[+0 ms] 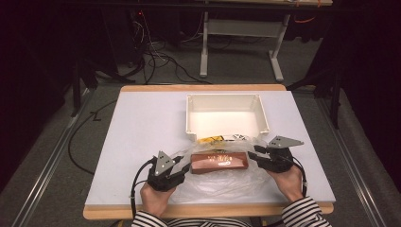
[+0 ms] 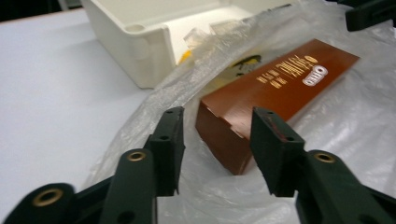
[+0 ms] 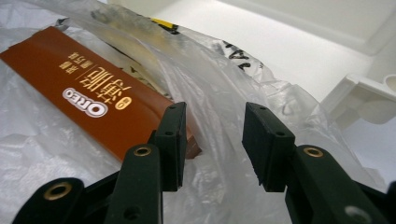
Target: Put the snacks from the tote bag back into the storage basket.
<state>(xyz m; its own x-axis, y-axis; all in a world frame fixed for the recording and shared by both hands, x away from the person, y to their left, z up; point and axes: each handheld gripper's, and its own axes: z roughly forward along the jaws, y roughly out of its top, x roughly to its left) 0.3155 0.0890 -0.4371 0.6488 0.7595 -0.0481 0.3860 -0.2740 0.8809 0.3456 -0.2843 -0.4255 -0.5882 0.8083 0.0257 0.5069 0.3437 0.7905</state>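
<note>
- High view: a white worktop (image 1: 142,123) with a wooden edge carries an open white bin (image 1: 227,116) toward the far side, and a clear plastic bag (image 1: 222,182) spread on the near side, its far edge touching the bin's near wall.
- A brown box (image 1: 220,162) lies flat on the bag, long side running left to right, between the two grippers.
- The left gripper (image 1: 179,163) sits at the box's left end, the right gripper (image 1: 255,152) at its right end; each is held by a hand in a striped sleeve (image 1: 302,213).
- That view is too coarse to show how wide the jaws stand; the gripper views settle it.
- Left gripper view: the left gripper (image 2: 217,121) has its jaws well apart, with nothing between them; the box's (image 2: 275,88) near corner lies just beyond the gap, and the bin's (image 2: 140,51) corner stands behind to the left.
- Right gripper view: the right gripper (image 3: 214,116) is likewise spread wide and grips nothing; its left jaw overlaps the box's (image 3: 88,98) end in the picture, and crumpled bag film (image 3: 224,84) lies behind the gap.
- Writing: the right gripper view shows "OREO" in white on the box lid, upside down, beside gold characters too small to make out.
- A yellow and black printed item (image 1: 210,139) lies under the bag near the bin; its lettering is unreadable.
</note>
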